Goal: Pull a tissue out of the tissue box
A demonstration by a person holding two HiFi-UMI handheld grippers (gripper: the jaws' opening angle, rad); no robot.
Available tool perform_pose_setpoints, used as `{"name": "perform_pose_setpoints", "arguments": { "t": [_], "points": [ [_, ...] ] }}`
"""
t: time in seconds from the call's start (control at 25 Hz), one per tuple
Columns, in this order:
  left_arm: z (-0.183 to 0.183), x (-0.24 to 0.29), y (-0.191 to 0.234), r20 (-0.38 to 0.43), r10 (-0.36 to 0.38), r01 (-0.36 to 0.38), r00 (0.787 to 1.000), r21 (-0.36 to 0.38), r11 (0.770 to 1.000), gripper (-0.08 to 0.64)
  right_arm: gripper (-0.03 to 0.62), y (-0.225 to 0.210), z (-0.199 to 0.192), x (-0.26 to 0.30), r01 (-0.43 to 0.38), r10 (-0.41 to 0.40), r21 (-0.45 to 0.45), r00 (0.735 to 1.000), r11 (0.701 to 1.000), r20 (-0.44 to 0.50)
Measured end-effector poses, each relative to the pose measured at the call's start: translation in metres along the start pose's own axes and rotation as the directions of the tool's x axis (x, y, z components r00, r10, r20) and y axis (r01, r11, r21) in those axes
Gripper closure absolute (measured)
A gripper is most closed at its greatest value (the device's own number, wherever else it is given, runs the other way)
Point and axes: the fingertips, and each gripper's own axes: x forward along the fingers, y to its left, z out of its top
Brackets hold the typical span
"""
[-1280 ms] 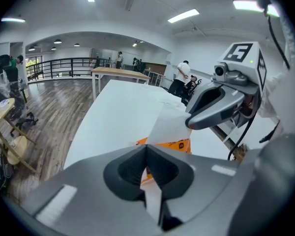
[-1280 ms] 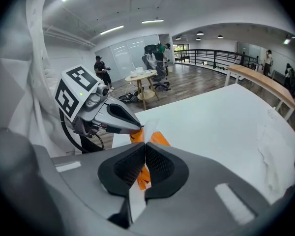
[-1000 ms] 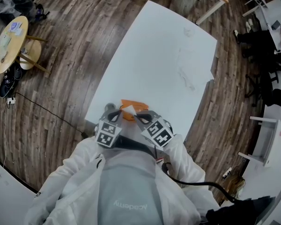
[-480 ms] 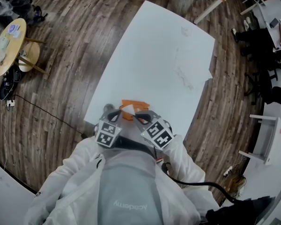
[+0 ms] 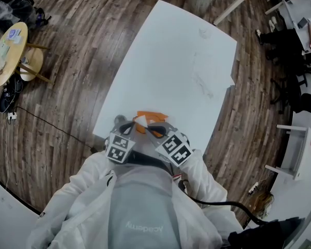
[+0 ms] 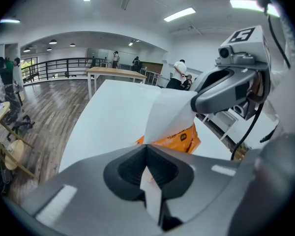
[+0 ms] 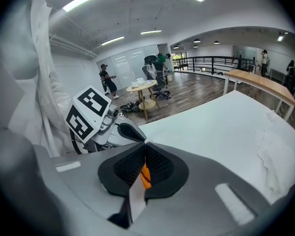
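Essentially unchanged over past second. Left gripper [image 6: 146, 147] and right gripper [image 7: 145, 144] both clamped on tissue [image 6: 169, 109], sheet stretched between them above orange tissue box [image 6: 181, 139] at near table [image 5: 176, 61] edge. Pull apparently paused; sheet's release unconfirmed.

one tissue box [image 6: 179, 139], one tissue [image 6: 169, 109], two grippers [image 6: 146, 145] [image 7: 145, 142]

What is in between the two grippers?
A white tissue stretches from the left gripper to the right gripper, both shut on it, with the orange tissue box behind it. The left gripper view shows it best.
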Motion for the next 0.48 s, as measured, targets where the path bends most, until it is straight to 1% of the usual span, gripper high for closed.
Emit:
{"name": "perform_pose_setpoints", "arguments": {
  "t": [0.24,0.48],
  "points": [
    [0.002,0.000,-0.002,-0.002,-0.005,0.005,1.000,0.009,1.000,0.560,0.588,0.001,0.007,-0.001,-0.005,0.005,0.007,0.999,1.000,0.037],
    [0.004,0.001,-0.003,0.001,-0.005,0.005,1.000,0.011,1.000,0.560,0.588,0.004,0.012,-0.005,-0.020,0.020,0.014,0.998,1.000,0.052]
  ]
}}
